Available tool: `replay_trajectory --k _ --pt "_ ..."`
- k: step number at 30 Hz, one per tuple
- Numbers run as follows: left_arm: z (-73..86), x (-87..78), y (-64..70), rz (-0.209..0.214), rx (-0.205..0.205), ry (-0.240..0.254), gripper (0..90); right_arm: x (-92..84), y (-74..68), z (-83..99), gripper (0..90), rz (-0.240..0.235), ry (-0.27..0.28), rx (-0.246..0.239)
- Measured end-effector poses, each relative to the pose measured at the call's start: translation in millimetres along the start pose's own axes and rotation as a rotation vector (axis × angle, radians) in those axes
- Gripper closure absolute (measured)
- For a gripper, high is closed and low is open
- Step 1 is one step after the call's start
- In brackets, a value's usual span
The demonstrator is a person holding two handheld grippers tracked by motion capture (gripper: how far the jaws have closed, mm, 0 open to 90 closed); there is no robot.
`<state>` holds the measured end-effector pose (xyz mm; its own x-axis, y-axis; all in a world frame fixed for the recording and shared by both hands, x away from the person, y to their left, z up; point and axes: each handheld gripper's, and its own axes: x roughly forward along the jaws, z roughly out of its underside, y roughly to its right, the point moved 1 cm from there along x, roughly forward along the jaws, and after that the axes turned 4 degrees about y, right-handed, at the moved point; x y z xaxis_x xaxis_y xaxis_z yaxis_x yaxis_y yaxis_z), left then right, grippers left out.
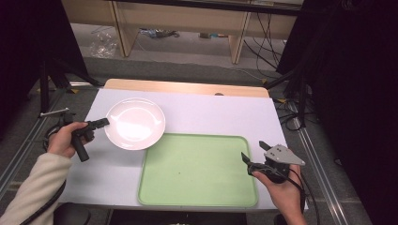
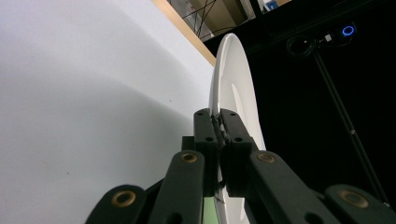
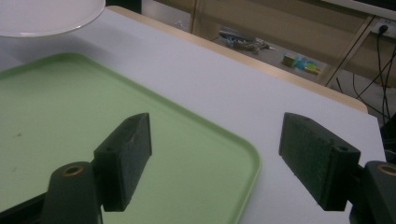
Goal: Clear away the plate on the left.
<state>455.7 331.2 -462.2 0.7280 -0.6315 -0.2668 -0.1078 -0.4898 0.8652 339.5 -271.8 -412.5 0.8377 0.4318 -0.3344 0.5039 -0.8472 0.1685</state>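
Plainly unlabelled white plate [image 1: 135,123] — left gripper [image 1: 104,122] clamps its rim; right gripper [image 1: 253,153] gapes.

Grey floor [image 1: 187,70], wooden shelving [image 1: 187,21], black cables [image 1: 263,44] behind.

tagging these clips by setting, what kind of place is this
Probably a lab or workshop set up for recording, not a home. A small white-topped table stands among dark stands with loose cables on the floor, and handheld grippers work a white plate beside a green tray.
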Motion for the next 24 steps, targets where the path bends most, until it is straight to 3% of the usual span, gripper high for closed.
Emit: replay_trajectory --k 13,16,24 --pt "3.9 6.7 3.5 0.034 -0.006 0.002 86.5 -0.6 0.3 -0.2 26.1 -0.003 -0.004 0.002" --pt "4.6 7.9 5.5 0.013 -0.004 -0.018 86.5 -0.6 0.3 -0.3 26.2 -0.003 -0.005 0.0" --pt "7.2 12.2 8.9 0.023 0.0 -0.03 86.5 -0.8 0.5 -0.2 26.2 -0.003 -0.005 -0.001"
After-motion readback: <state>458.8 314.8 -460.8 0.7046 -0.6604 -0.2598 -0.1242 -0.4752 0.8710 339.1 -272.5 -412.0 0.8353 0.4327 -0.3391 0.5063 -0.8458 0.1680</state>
